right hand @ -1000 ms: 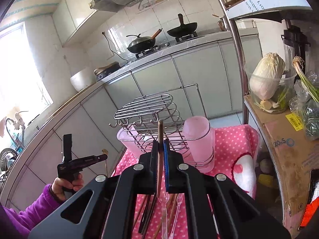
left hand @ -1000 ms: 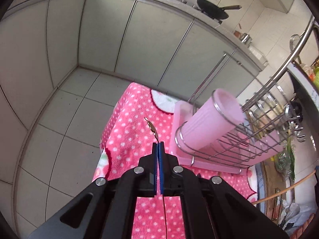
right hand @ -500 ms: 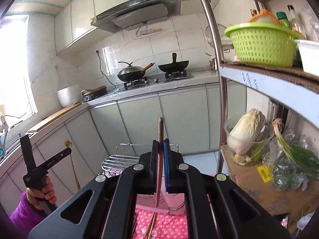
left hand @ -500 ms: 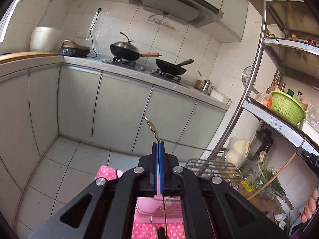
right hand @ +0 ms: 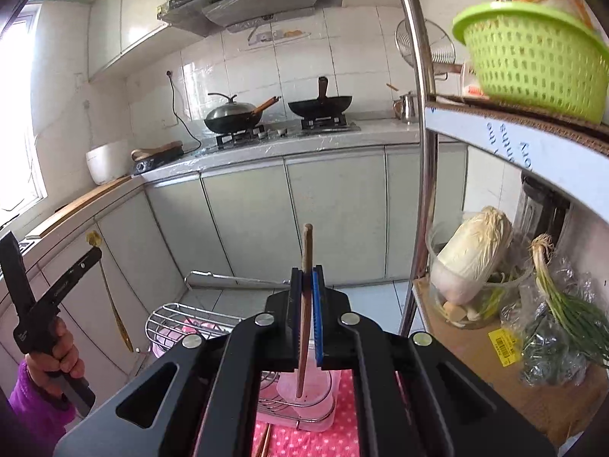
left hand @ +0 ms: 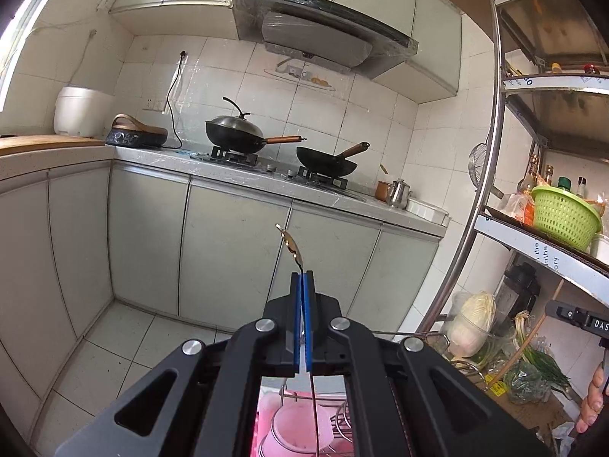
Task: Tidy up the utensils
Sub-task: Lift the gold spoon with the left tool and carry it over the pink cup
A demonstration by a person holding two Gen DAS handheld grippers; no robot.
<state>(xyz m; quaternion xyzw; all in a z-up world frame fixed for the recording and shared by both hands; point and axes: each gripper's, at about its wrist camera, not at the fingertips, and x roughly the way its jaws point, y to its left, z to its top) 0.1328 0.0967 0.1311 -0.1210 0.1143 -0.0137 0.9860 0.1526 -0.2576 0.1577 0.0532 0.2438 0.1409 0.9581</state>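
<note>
My left gripper is shut on a thin gold-coloured utensil, whose small gold end sticks out past the blue pads. Its long stem hangs down behind the jaws over a pink cup in a wire rack. My right gripper is shut on a brown wooden chopstick, held upright with its lower end over the pink cup. In the right wrist view the left gripper is raised at the left with the gold utensil hanging from it.
A chrome wire rack stands on a pink polka-dot cloth, with more chopsticks lying on it. A metal shelf post and shelves with a green basket and cabbage are close on the right. Grey cabinets stand ahead.
Both grippers have risen and tilted up, keeping their utensils. The views swung from the table and rack to the stove wall. The rack and cup now sit low in both views.
</note>
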